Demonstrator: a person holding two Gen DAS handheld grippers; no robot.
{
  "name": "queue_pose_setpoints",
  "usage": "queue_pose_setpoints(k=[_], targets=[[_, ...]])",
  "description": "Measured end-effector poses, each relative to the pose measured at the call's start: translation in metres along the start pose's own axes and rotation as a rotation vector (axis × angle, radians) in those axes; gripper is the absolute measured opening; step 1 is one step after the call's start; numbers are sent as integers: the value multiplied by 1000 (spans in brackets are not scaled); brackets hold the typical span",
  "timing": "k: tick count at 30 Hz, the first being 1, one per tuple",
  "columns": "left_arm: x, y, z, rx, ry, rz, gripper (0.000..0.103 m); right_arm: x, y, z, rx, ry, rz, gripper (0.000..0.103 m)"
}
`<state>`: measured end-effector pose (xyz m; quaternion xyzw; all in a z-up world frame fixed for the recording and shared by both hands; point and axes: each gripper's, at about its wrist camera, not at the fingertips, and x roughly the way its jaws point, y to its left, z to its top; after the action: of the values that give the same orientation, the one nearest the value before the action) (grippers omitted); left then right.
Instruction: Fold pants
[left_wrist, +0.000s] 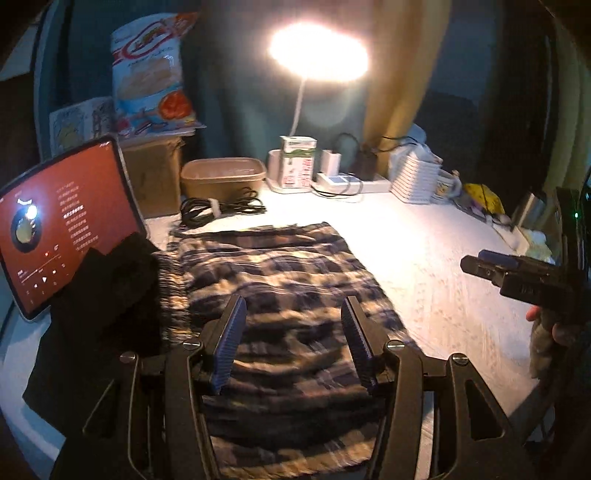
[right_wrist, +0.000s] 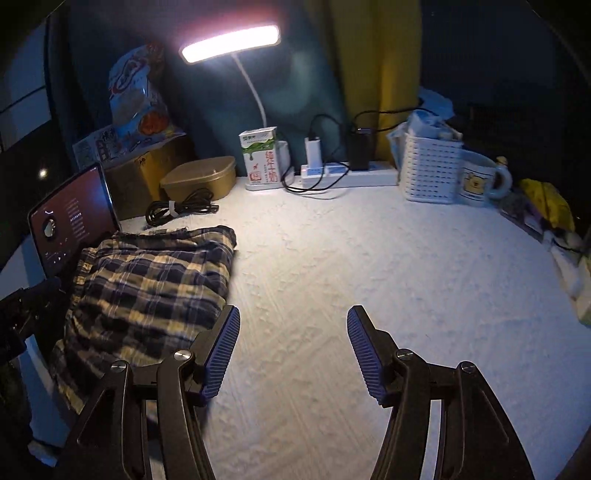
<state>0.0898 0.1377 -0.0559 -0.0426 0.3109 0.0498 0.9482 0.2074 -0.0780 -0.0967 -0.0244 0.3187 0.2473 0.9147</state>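
Two grippers are in play, both with their blue ribbed pads spread wide and nothing between them. The left gripper (left_wrist: 293, 341) hangs above the near half of the plaid pants (left_wrist: 280, 295), which lie folded into a compact rectangle on the white textured table (left_wrist: 436, 266). The right gripper (right_wrist: 293, 354) is over bare tabletop, with the folded pants just beside its left finger; in the left wrist view it shows at the far right edge, well apart from the cloth.

Beside the pants, on their left, a dark garment (left_wrist: 107, 295) lies bunched, partly covering the lower corner of a tablet (left_wrist: 66, 218) propped upright with a red screen lit. Beyond the far edge of the pants rests a coiled black cable (left_wrist: 218, 210) bound with a white tie, and behind that a tan lidded container (left_wrist: 223, 177) next to a cardboard box (left_wrist: 155, 173); a snack bag (left_wrist: 151, 74) stands on top of the box.

Along the back of the table, a milk carton (right_wrist: 260, 155) stands at the base of a lit desk lamp (right_wrist: 231, 42), followed by a white power strip (right_wrist: 351, 175) with chargers plugged in, a white slatted basket (right_wrist: 432, 170) and a mug (right_wrist: 480, 181) with a yellow bear print.
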Motion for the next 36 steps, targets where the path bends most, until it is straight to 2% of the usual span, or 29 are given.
queue_pose_setpoints(k=[6,12,13,14,16,22,26,30,36], targets=[[-20,-37,-10,38,-43,-51,54,-34,-13,-12,-21,-39,-25,63],[-44,-72,-16,104,-102,-70,55,-77,-33,-25,-24,-93,-73,64],[-48,-75,-16,99,-112,-73,60,-82,-35,-26,-24,-101,-79,64],[-52,-78,-16,86,-122,-70,73,-89,-37,-28,-24,-109,-84,65],[-60,-83,-17,55,-143,-66,88,-101,-39,-31,-27,-118,-95,69],[-86,-92,-15,31,-218,-41,90,-153,-41,-42,-48,-217,-128,77],[-105,-96,-12,32,-273,-23,97,-182,-42,-41,-44,-278,-151,83],[-121,-94,-12,32,-339,-4,98,-208,-38,-42,-46,-336,-172,95],[-135,-91,-14,59,-388,46,102,-230,-31,-41,-47,-378,-177,95]])
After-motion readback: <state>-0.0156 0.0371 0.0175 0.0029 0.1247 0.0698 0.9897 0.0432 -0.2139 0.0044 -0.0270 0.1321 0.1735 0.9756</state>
